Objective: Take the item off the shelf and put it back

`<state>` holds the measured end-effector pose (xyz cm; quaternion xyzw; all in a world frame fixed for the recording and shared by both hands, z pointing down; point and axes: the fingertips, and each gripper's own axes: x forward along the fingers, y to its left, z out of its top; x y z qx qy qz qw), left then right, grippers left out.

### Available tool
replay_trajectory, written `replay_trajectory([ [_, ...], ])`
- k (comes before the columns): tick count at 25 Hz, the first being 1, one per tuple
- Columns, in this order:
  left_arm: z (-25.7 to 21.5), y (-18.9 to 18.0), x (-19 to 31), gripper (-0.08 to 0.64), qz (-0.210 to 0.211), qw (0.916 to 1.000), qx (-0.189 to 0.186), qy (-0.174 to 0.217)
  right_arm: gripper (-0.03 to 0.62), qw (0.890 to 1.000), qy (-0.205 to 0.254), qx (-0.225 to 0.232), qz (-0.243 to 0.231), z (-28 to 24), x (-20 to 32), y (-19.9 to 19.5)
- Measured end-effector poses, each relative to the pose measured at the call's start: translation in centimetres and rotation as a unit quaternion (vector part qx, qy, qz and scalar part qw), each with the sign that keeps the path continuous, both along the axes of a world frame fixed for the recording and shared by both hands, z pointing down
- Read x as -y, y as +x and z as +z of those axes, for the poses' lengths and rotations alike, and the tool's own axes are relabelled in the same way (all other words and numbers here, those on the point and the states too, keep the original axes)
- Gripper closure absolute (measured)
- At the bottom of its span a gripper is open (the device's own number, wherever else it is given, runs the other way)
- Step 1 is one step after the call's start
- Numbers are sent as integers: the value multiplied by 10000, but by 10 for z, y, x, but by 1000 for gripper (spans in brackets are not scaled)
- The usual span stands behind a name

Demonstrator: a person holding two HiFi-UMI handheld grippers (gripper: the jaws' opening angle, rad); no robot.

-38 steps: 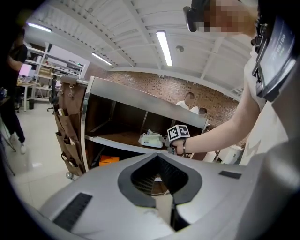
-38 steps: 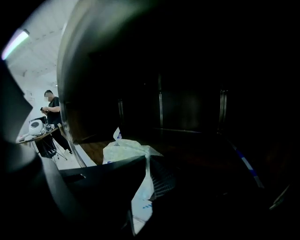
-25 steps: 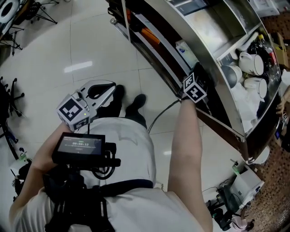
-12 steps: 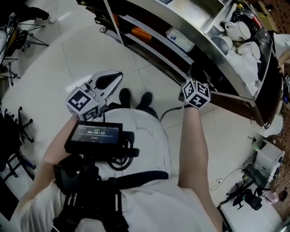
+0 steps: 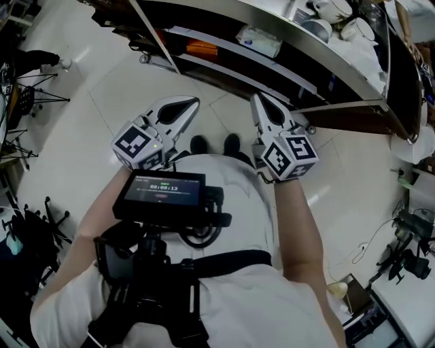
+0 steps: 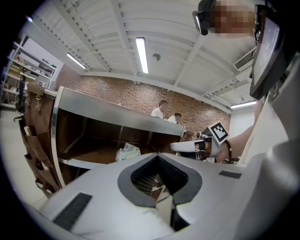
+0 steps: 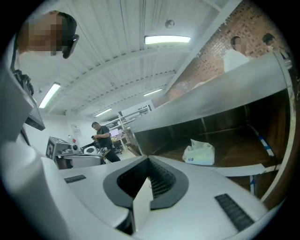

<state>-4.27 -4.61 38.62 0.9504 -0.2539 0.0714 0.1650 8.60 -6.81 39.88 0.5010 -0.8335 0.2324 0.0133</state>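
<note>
The item, a white soft pack (image 5: 259, 41), lies on the middle shelf of the dark shelving unit (image 5: 224, 68). It also shows in the left gripper view as the pack (image 6: 127, 152) and in the right gripper view as the pack (image 7: 199, 153). My left gripper (image 5: 190, 103) and right gripper (image 5: 257, 99) are held side by side in front of my body, pointing toward the shelf and well short of it. Both are shut with nothing between the jaws, seen at the left gripper (image 6: 158, 156) and the right gripper (image 7: 149, 160). The right gripper (image 6: 194, 146) also appears in the left gripper view.
White cups and bowls (image 5: 333, 15) fill the unit's steel top at the right. An orange thing (image 5: 201, 49) lies on a lower shelf. Tripods and stands (image 5: 20, 102) line the left, gear (image 5: 408, 251) the right floor. Other people (image 6: 161, 108) stand behind the unit.
My right gripper has pulled back from the shelf, where it was beside the white pack, and its jaws have shut empty. The pack stays on the shelf. The left gripper rose slightly.
</note>
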Motion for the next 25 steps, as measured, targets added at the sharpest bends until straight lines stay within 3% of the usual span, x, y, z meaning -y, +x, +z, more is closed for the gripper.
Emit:
replay_trajectory([
  [9,-20,4,-6,552,306,9993,-190,35,588,9985,516,21,-176,-58,-16,-35],
  [14,-26,8,-3,552,343,9992,-131,134,589,9979,560,-171,-281,-57,-16,-41],
  [25,-13,26,17,552,142,9999,-31,55,589,9963,501,-140,-678,-49,3,-35],
])
